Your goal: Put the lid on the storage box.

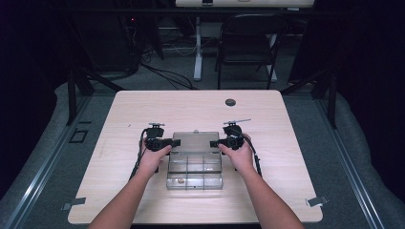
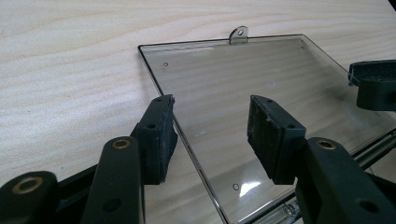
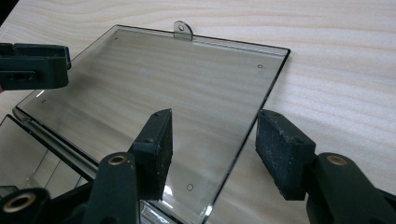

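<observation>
A clear plastic compartment box (image 1: 195,172) sits mid-table with its transparent lid (image 1: 195,140) folded back flat on the wood. My left gripper (image 1: 175,142) is at the lid's left edge and my right gripper (image 1: 214,143) at its right edge. In the left gripper view, my left gripper (image 2: 212,126) stands open with the edge of the lid (image 2: 243,79) between the jaws and no pad pressing on it. In the right gripper view, my right gripper (image 3: 212,135) is open in the same way over the other edge of the lid (image 3: 177,79). A small tab (image 2: 238,34) sticks out from the lid's far edge.
The light wooden table (image 1: 143,109) has a dark round grommet (image 1: 230,102) near its far edge. A small object (image 1: 180,181) lies in the box's front-left compartment. A black folding chair (image 1: 248,43) and a desk leg stand beyond the table.
</observation>
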The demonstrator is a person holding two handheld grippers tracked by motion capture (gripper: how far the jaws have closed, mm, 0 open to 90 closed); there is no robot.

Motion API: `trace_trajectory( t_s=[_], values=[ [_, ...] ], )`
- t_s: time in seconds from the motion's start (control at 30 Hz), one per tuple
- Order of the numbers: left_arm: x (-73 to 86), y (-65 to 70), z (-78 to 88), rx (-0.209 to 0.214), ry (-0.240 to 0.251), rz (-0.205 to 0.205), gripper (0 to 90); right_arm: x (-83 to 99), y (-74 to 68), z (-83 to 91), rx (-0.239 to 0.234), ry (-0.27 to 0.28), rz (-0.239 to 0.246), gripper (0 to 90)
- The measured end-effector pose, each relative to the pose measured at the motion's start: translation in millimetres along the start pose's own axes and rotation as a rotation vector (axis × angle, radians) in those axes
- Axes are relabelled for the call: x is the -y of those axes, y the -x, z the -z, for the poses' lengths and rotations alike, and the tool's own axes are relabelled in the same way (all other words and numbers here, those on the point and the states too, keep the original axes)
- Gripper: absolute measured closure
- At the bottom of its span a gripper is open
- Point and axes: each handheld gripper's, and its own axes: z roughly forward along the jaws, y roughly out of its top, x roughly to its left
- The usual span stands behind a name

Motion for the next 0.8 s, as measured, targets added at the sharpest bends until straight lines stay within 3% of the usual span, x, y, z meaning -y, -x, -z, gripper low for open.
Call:
trace_trajectory(
  t_s=[0.3,0.8],
  values=[
    [2.5,-0.9,-2.9,-0.009,-0.012,-0.001,50.8,0.4,1.3,-2.2,-0.003,-0.014,-0.012,45.0],
    [3.3,-3.1,-5.3,0.018,-0.016,0.013,45.4,0.2,8.4,-5.9,-0.05,-0.025,-0.09,43.1]
  ],
)
